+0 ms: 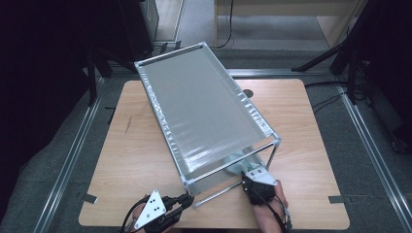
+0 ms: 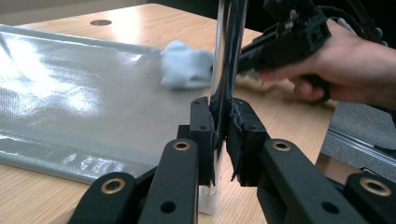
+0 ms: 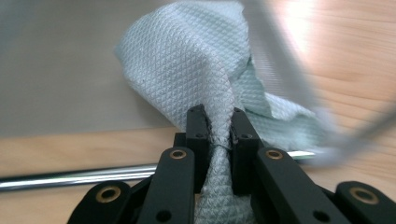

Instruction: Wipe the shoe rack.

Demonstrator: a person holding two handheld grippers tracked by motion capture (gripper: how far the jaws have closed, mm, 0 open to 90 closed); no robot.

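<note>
Low in the high view, left of centre, the left gripper [image 1: 187, 199] is clamping the near corner post [image 2: 227, 60] of a metal-framed rack [image 1: 204, 111] standing slantwise across the wooden tabletop [image 1: 121, 160]. In the left gripper view its jaws are pressing the shiny upright post from both sides. To the right, the right gripper [image 1: 247, 180] is pinching a pale blue-green cloth [image 3: 196, 70], which is lying bunched on the rack's grey lower sheet [image 2: 70, 93], just behind the front rail [image 3: 70, 177].
</note>
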